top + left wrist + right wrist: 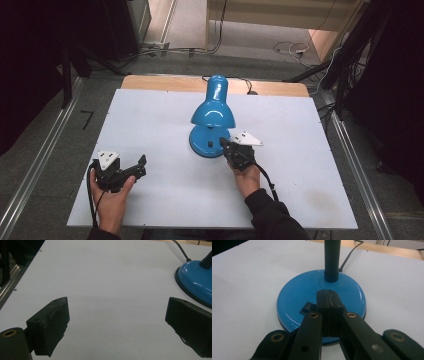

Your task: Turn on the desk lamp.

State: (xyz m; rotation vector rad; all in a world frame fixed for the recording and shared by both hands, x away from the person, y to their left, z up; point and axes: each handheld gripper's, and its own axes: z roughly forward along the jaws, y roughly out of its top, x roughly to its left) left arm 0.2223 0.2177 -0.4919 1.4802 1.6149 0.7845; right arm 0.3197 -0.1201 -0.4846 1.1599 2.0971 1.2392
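You kept the right tool (327, 293) closed over the lamp (212, 120) base to press its switch (306, 308); the left tool (117, 322), at 8 o'clock, stood open.

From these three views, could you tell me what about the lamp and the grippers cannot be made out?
- Switch on the lamp base: its setting, partly behind the shut right gripper.
- Lamp shade: the bulb inside, high view shows its back.
- Cord: where it ends, cut by the table's far edge.

Lamp (212, 117) blocks table (150, 125) centre; both flanks open.
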